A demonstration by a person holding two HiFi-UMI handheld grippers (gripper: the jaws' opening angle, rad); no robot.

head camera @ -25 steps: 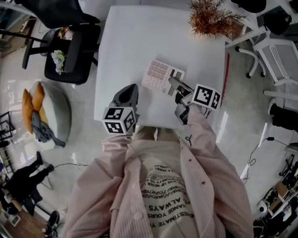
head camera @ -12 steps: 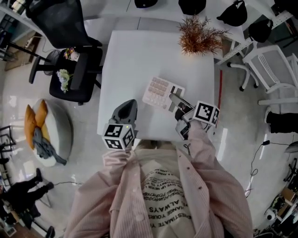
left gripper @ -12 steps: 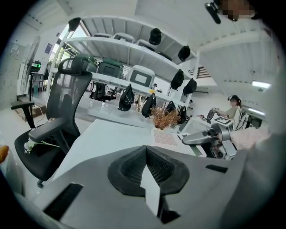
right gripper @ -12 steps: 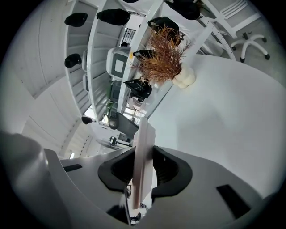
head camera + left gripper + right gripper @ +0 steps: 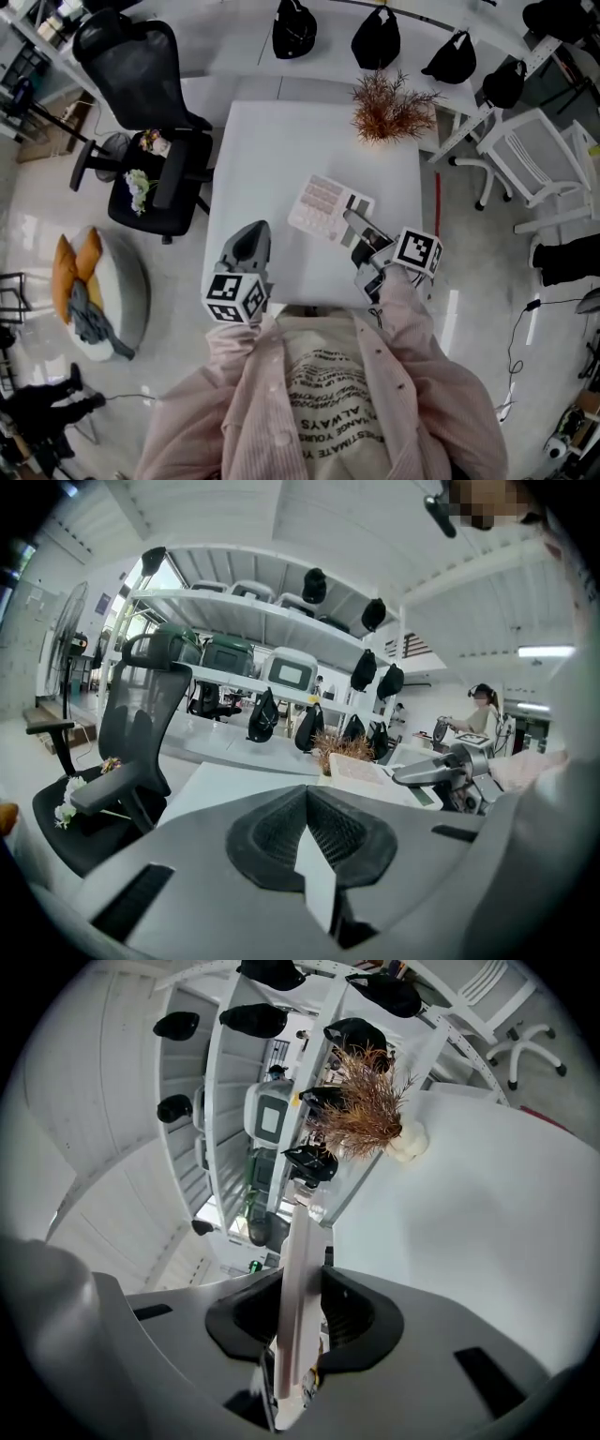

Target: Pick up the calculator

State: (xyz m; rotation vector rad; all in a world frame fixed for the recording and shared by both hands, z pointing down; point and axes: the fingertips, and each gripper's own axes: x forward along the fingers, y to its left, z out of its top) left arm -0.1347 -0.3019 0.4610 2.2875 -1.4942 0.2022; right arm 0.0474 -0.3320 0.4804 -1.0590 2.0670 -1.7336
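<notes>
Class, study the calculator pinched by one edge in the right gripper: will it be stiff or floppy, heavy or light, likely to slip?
Probably stiff: the calculator juts out flat from the right gripper without sagging. Likely light, since a narrow pinch at one edge carries it. It may pivot or slip, as the jaws grip only smooth thin casing.
</notes>
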